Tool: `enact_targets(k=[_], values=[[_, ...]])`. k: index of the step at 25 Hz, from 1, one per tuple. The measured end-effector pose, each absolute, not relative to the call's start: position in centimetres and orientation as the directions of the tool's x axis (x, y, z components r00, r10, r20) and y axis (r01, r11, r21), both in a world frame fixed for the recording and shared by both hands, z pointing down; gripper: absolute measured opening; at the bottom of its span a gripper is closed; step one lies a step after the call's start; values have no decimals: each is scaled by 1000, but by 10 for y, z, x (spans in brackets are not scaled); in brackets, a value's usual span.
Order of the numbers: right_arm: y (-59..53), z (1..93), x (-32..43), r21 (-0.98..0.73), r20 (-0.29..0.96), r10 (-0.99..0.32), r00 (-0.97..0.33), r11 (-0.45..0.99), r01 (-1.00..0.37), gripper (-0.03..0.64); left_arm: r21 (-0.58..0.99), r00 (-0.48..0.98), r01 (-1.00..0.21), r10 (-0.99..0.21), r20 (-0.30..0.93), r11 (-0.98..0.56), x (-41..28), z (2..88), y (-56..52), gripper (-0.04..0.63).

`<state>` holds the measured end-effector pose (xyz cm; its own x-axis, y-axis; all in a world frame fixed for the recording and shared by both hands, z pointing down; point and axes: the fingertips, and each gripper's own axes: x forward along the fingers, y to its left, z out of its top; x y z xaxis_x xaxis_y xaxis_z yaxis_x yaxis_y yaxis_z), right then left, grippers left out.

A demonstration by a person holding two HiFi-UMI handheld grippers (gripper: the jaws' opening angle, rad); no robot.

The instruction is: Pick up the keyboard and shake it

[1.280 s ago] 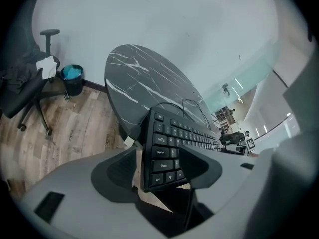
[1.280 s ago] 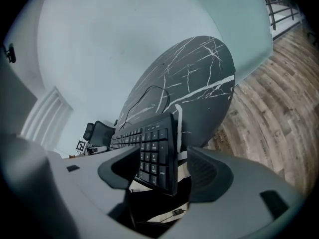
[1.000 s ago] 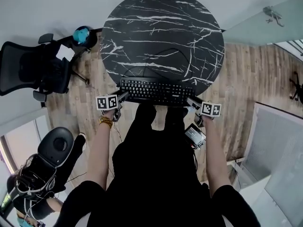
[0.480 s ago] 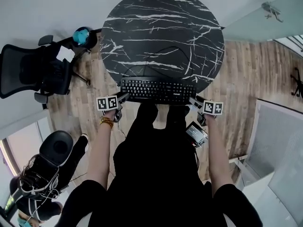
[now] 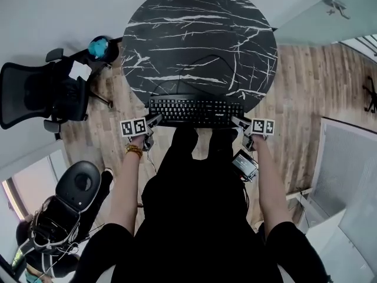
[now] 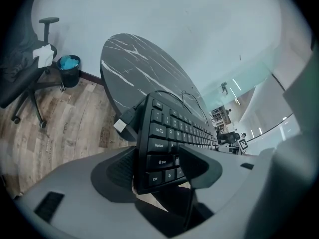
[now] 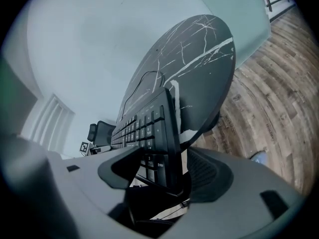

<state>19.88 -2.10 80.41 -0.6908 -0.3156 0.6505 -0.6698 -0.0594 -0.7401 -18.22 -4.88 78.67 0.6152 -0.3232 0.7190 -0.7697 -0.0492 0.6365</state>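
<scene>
The black keyboard (image 5: 195, 110) hangs level over the near edge of the round black marble table (image 5: 200, 34), held at both ends. My left gripper (image 5: 154, 121) is shut on its left end; in the left gripper view the jaws clamp the keyboard (image 6: 169, 133) at the Ctrl and Shift keys, my left gripper (image 6: 159, 168) pressing it from both faces. My right gripper (image 5: 237, 122) is shut on the right end, and in the right gripper view the keyboard (image 7: 149, 128) stands edge-on between the jaws of my right gripper (image 7: 162, 171). Its cable (image 5: 200, 63) loops back across the tabletop.
A black office chair (image 5: 41, 93) and a blue bin (image 5: 99, 46) stand left of the table. Another dark chair (image 5: 73, 184) is at the lower left. A glass partition (image 5: 318, 22) lies to the right. A small device (image 5: 243, 164) hangs by the person's right hip.
The right gripper and the keyboard's right end have shifted slightly up in the head view, levelling the keyboard. The left gripper has barely moved. Both grips are unchanged.
</scene>
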Motion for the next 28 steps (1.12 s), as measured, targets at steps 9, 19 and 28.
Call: enact_targets(k=[9,19,28], values=[[-17,805,198,-663,724,-313,-615,-70,-745,265,607,591,-791,-346,729,-73,-182,787,-50,258],[-14,788,200,-611,750,-346,-564,-35,-791,264,596,575,-799,-388,720,-79,-181,773,-48,258],[-55,749,200,-572,708,-444,-549,96,-815,265,604,587,-786,-462,665,-130,-185,745,-74,258]])
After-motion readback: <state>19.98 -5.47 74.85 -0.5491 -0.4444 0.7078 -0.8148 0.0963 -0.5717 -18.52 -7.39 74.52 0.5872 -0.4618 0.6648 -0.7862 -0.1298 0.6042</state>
